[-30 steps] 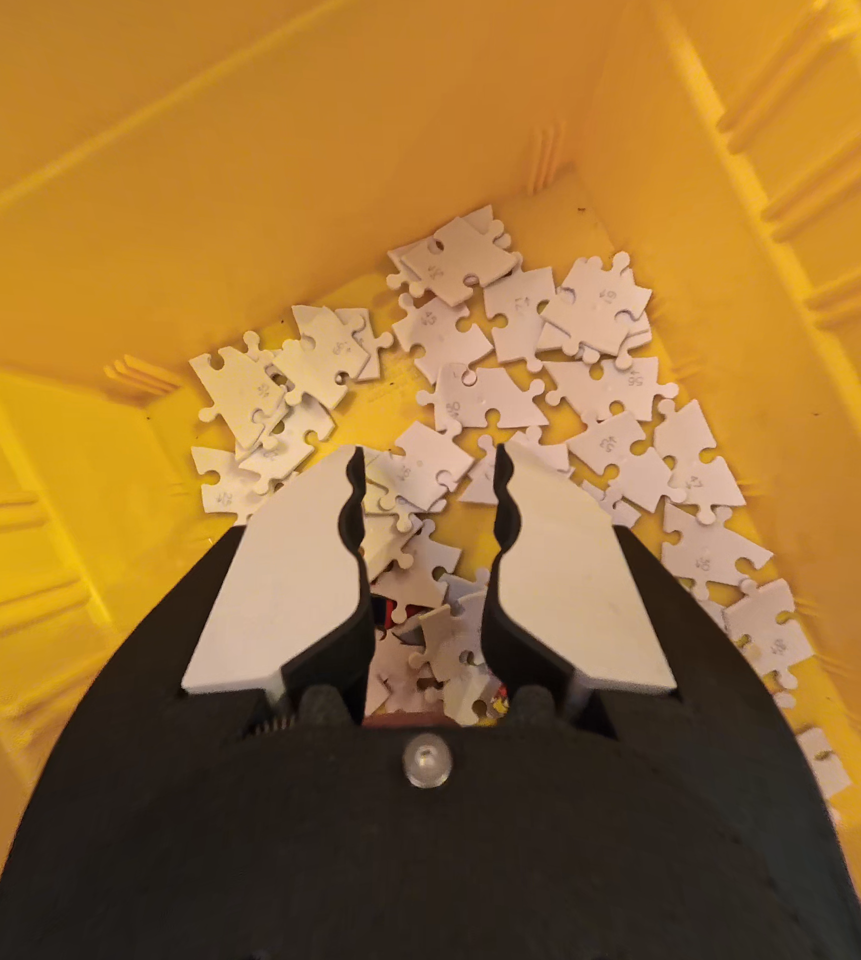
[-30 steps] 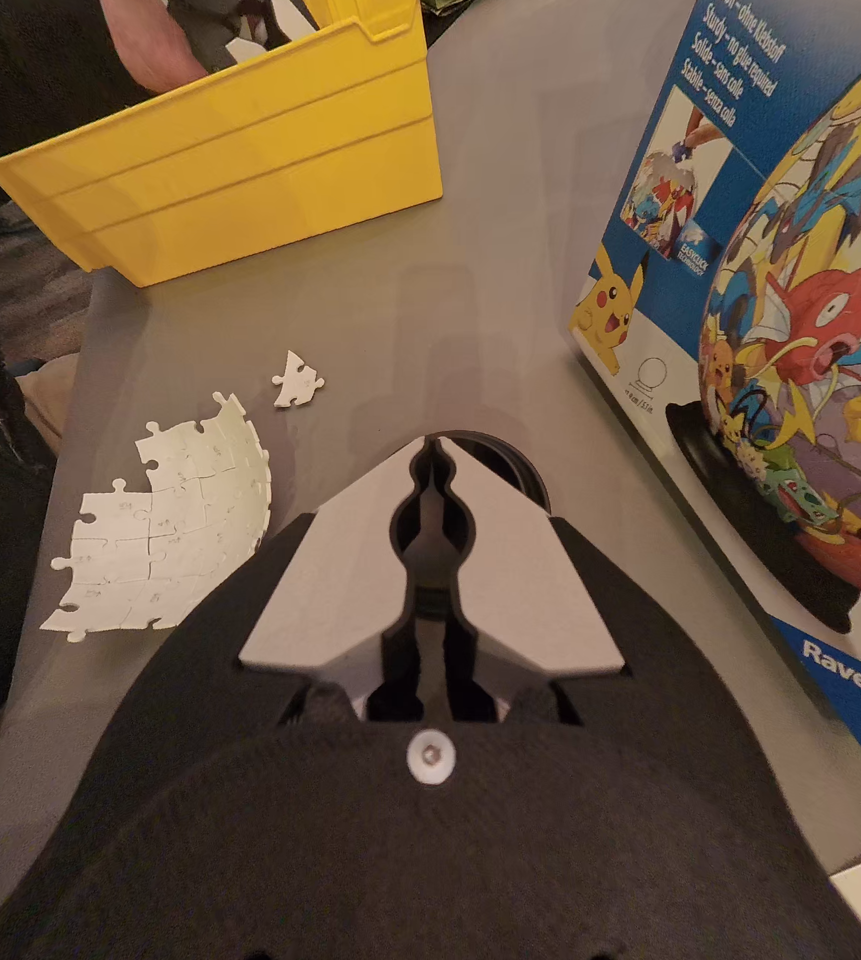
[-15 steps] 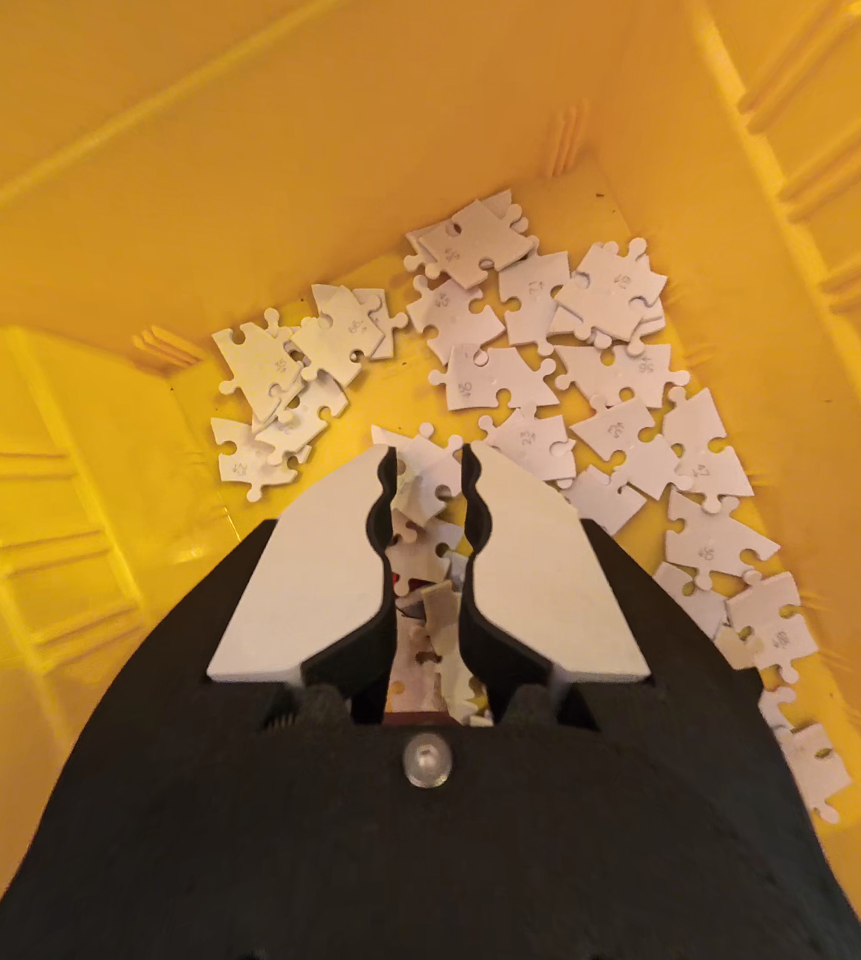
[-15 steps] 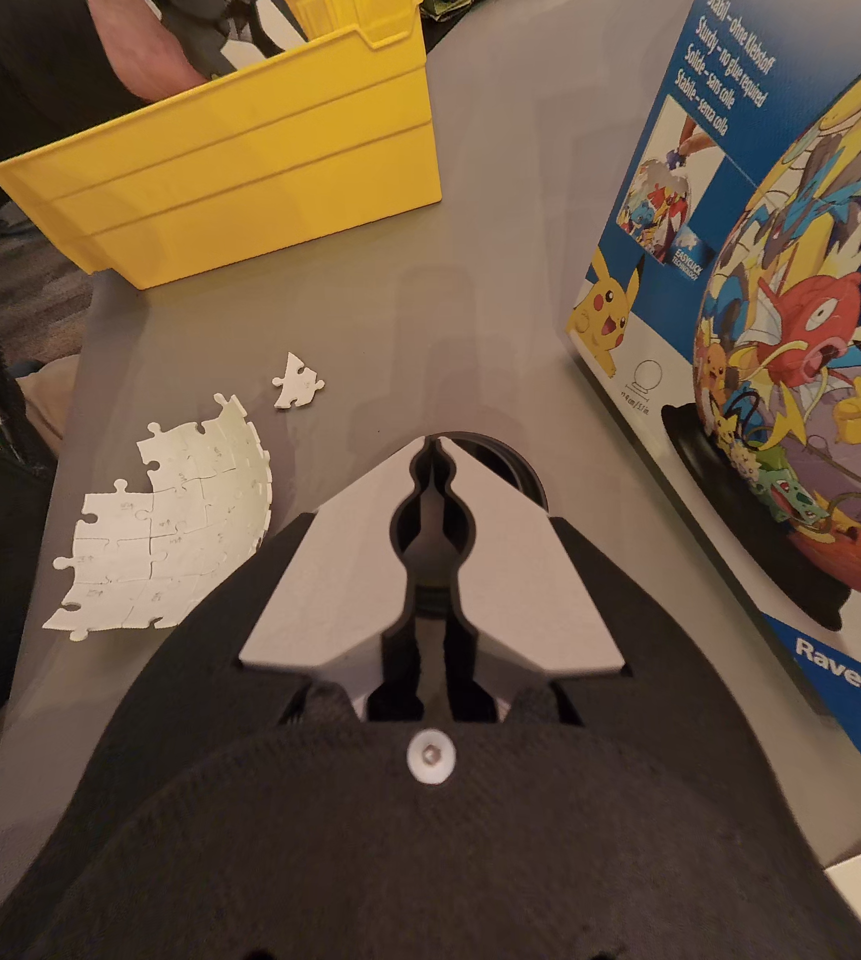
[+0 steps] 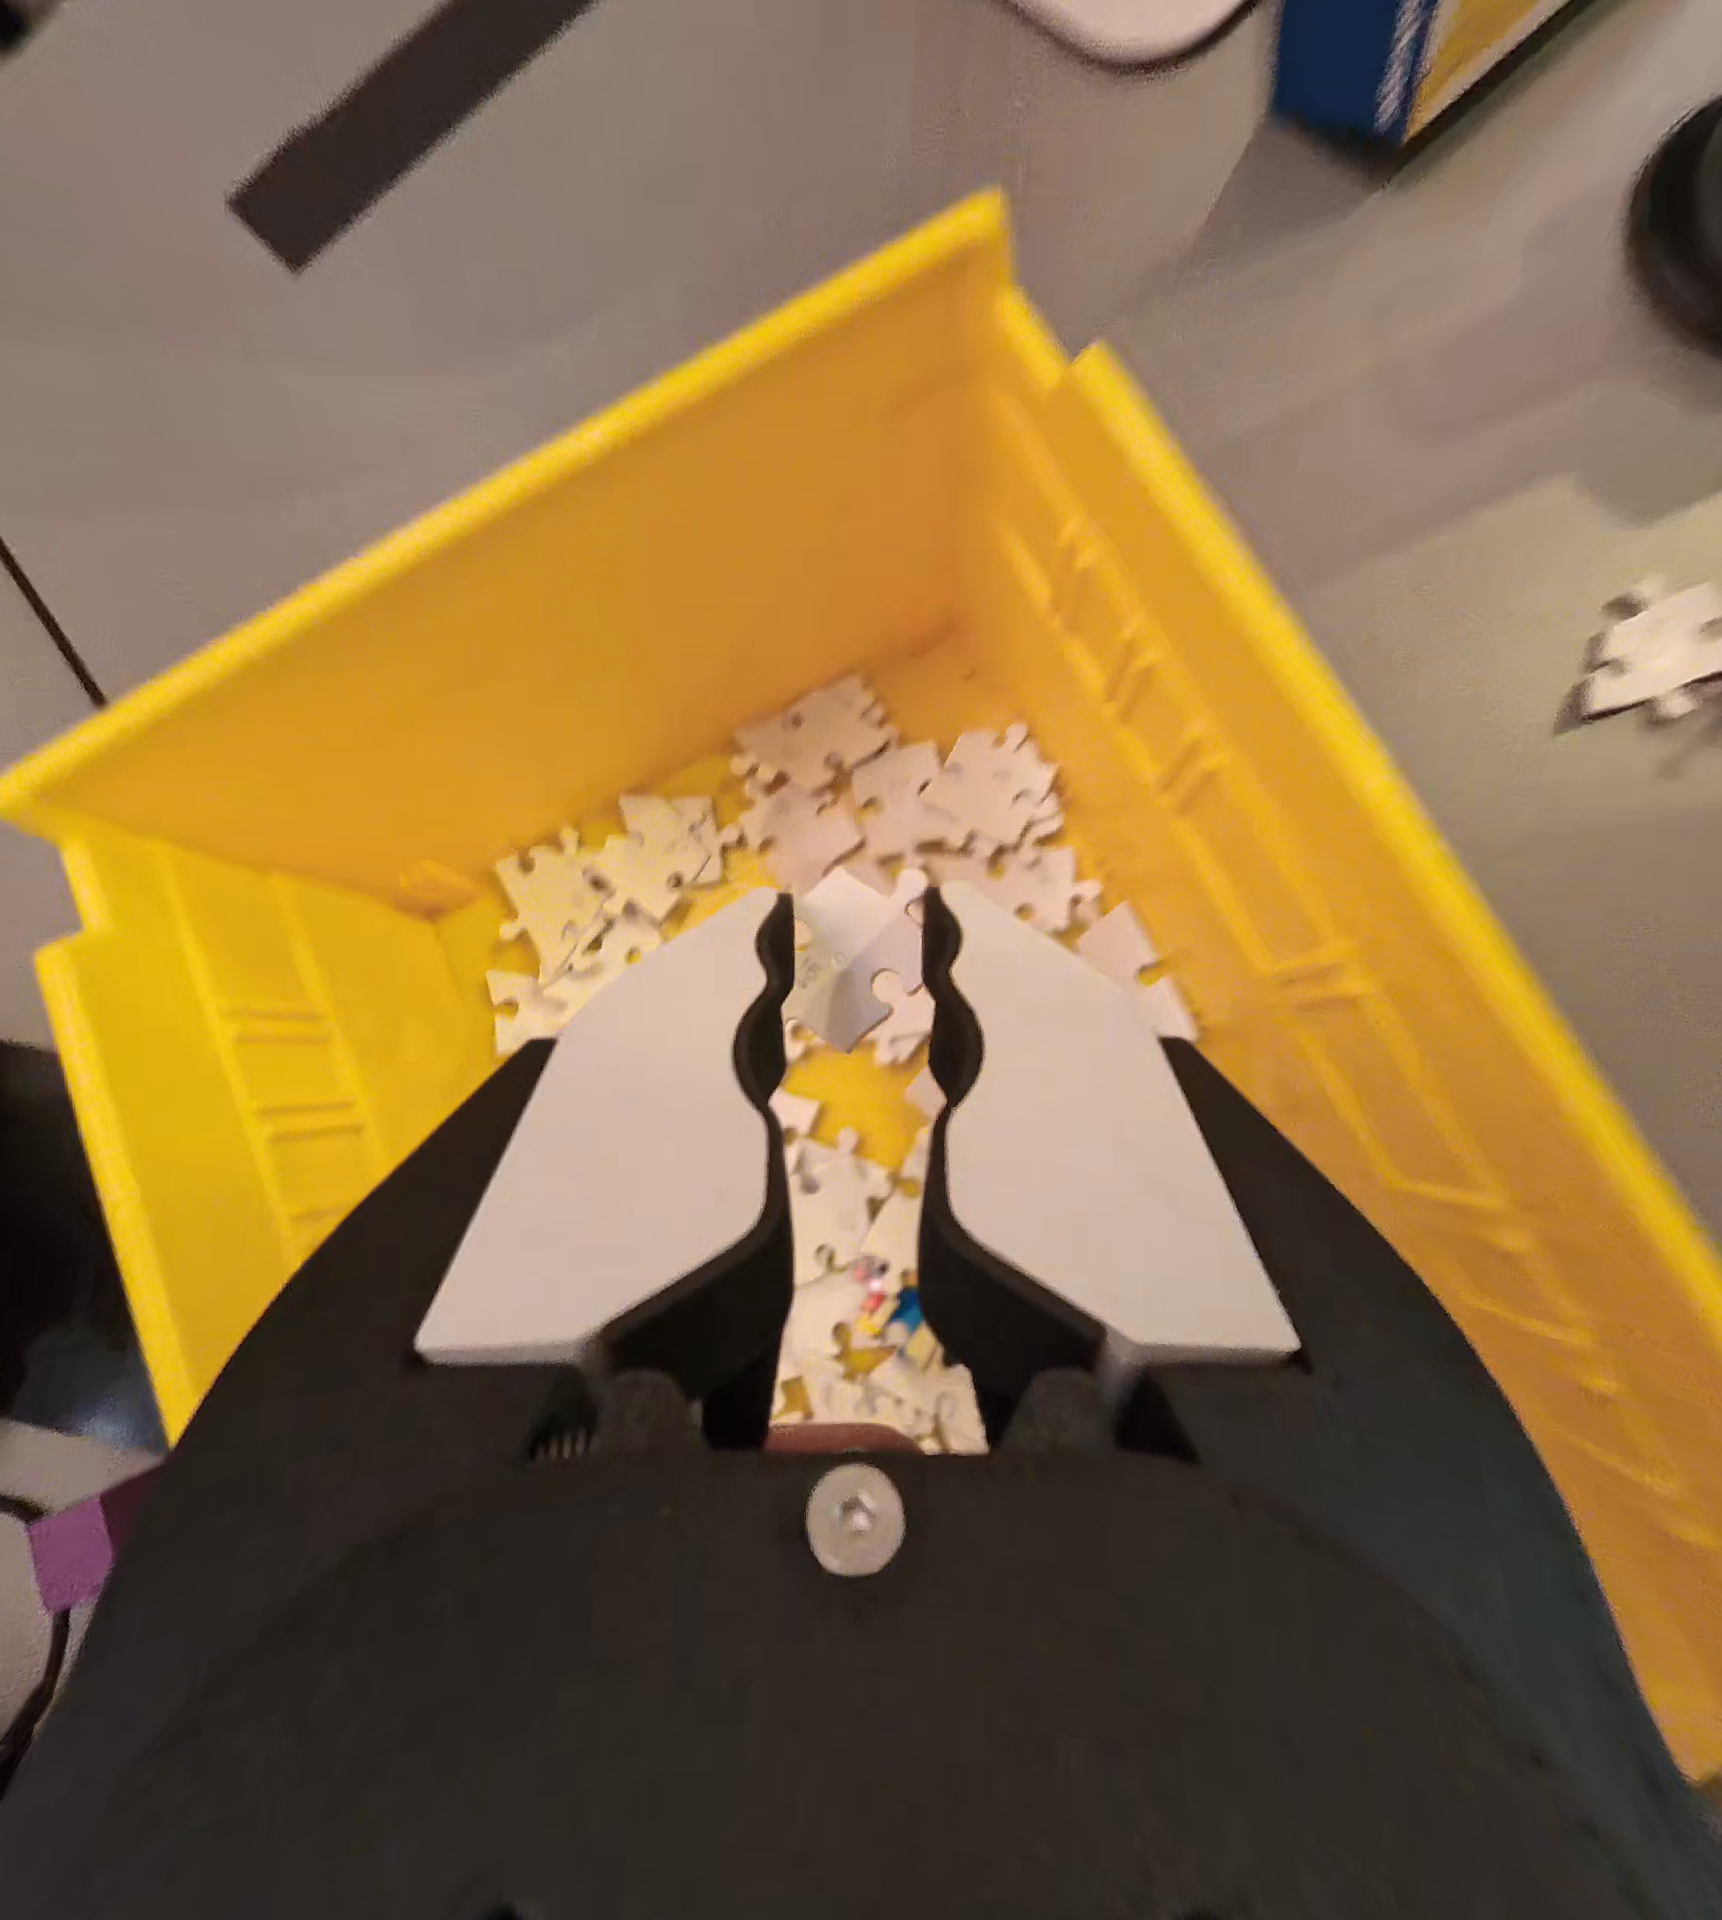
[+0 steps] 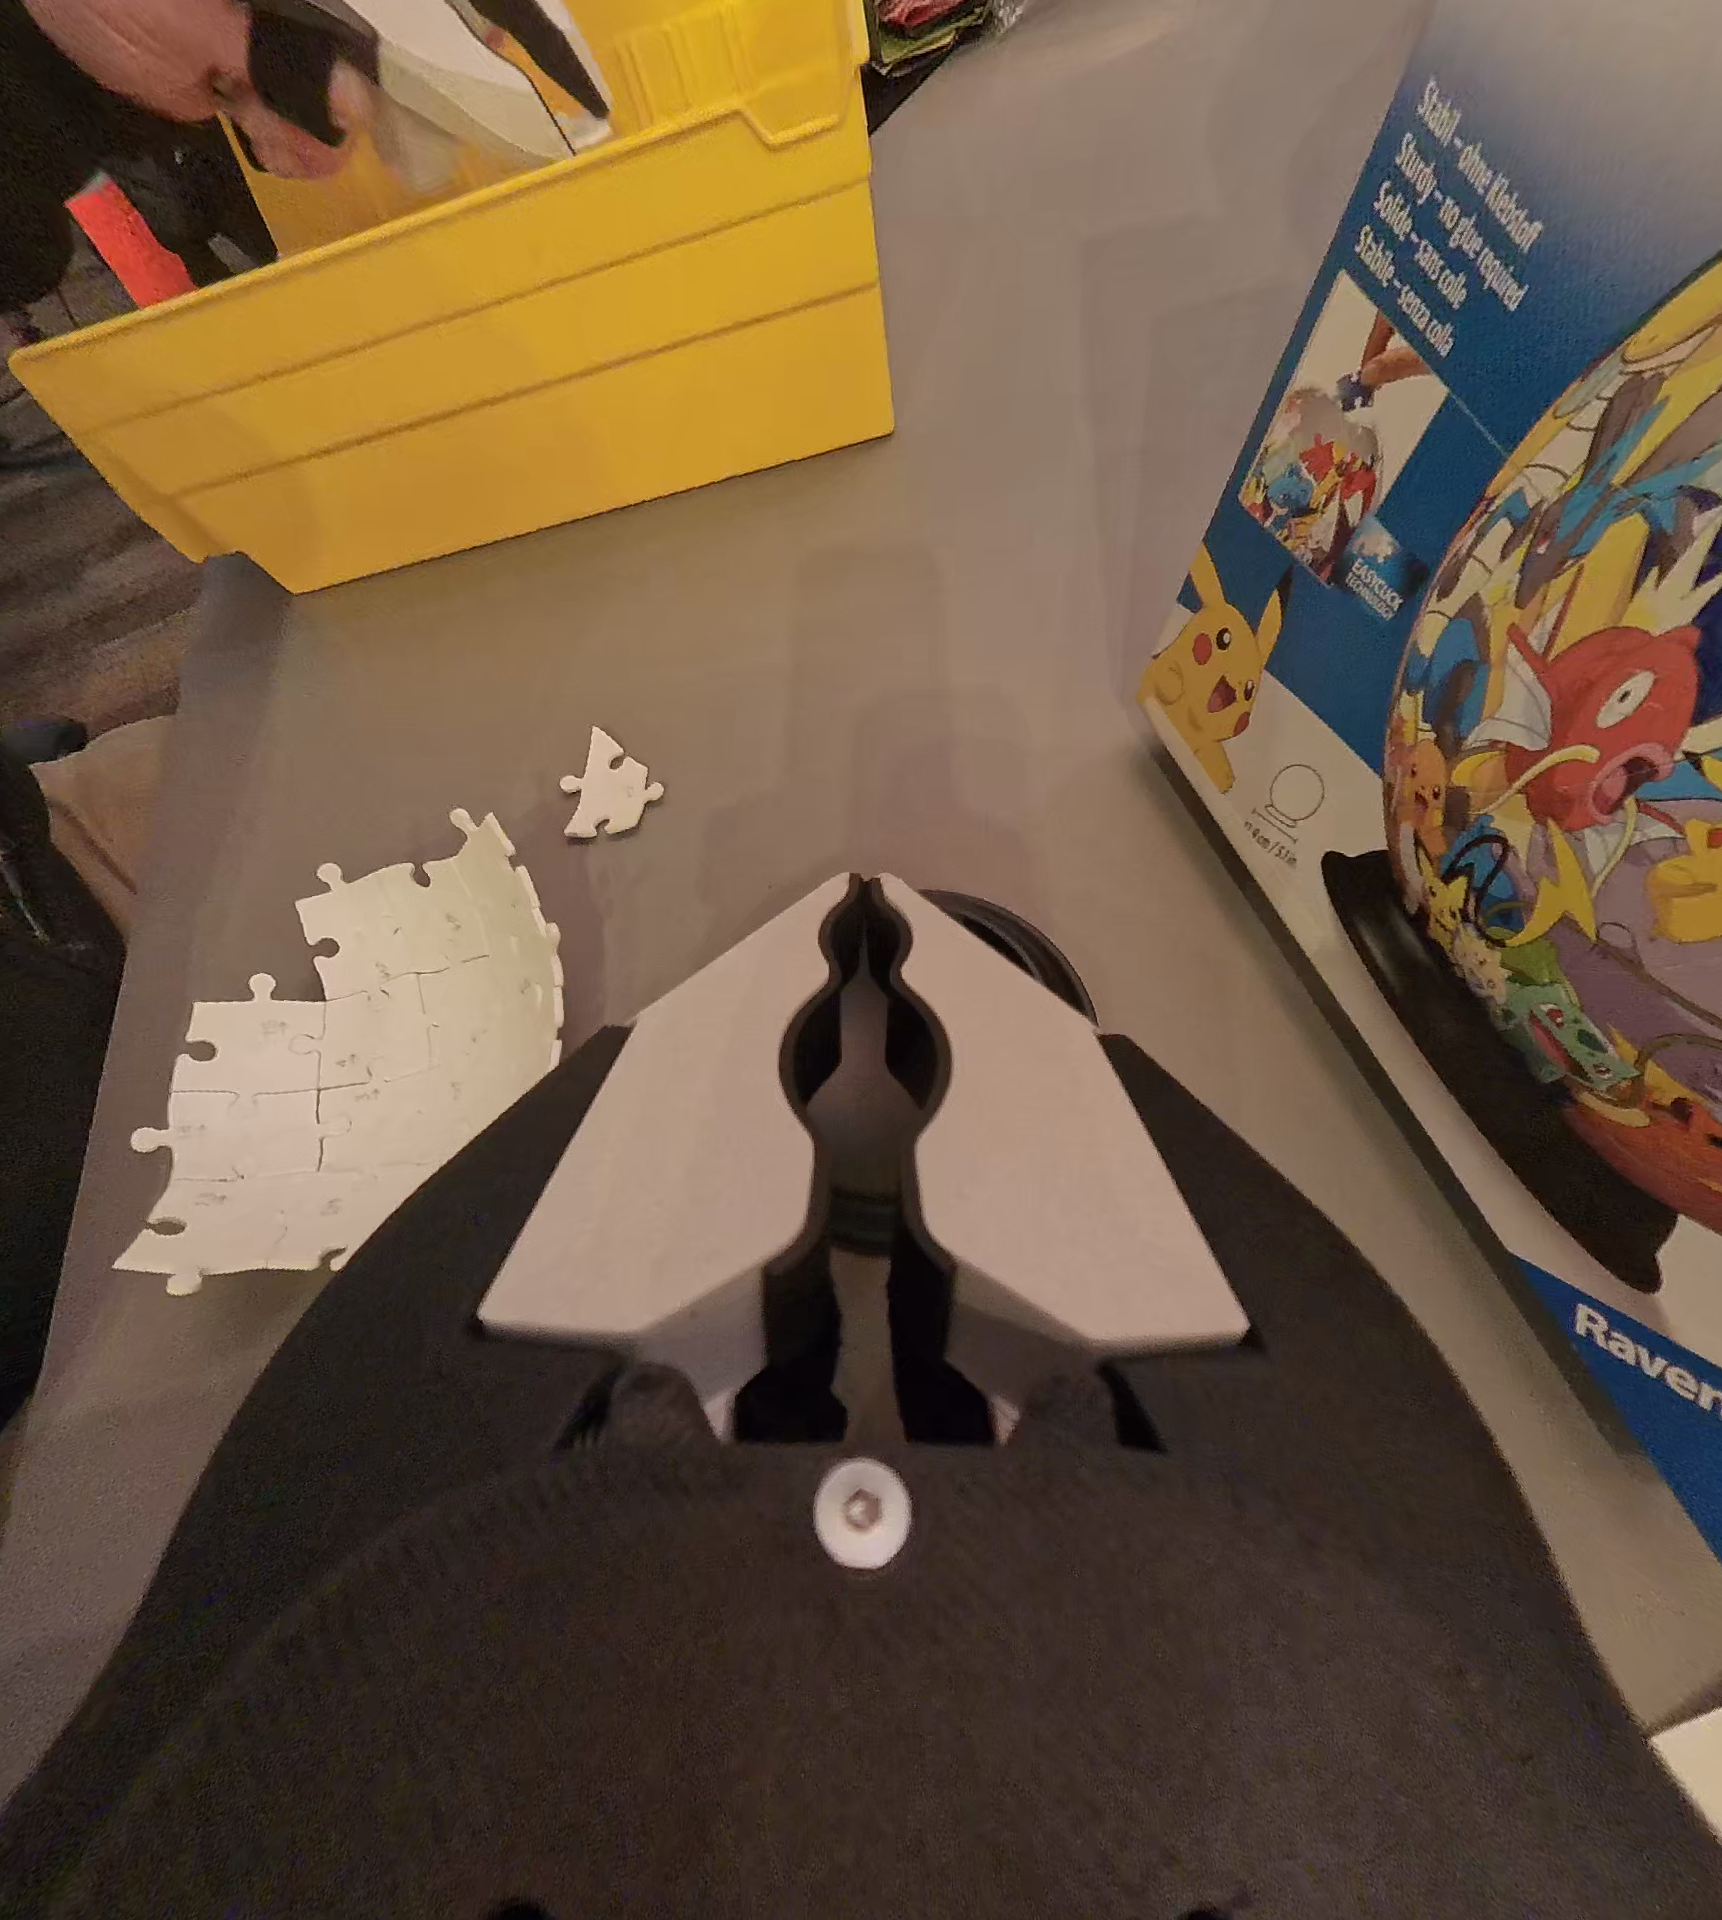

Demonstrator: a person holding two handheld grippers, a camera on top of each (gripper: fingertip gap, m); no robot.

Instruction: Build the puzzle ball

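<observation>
White puzzle piece (image 5: 852,971) pinched at its edges by left gripper (image 5: 857,914) above yellow bin (image 5: 566,582); slim hold, may drop. Right gripper (image 6: 862,883) pressed together, empty.

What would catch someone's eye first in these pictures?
The yellow bin full of white puzzle pieces, with the left gripper above it pinching one piece. Then the colourful puzzle box standing at the table's right, and the curved assembled section lying at its left.
</observation>
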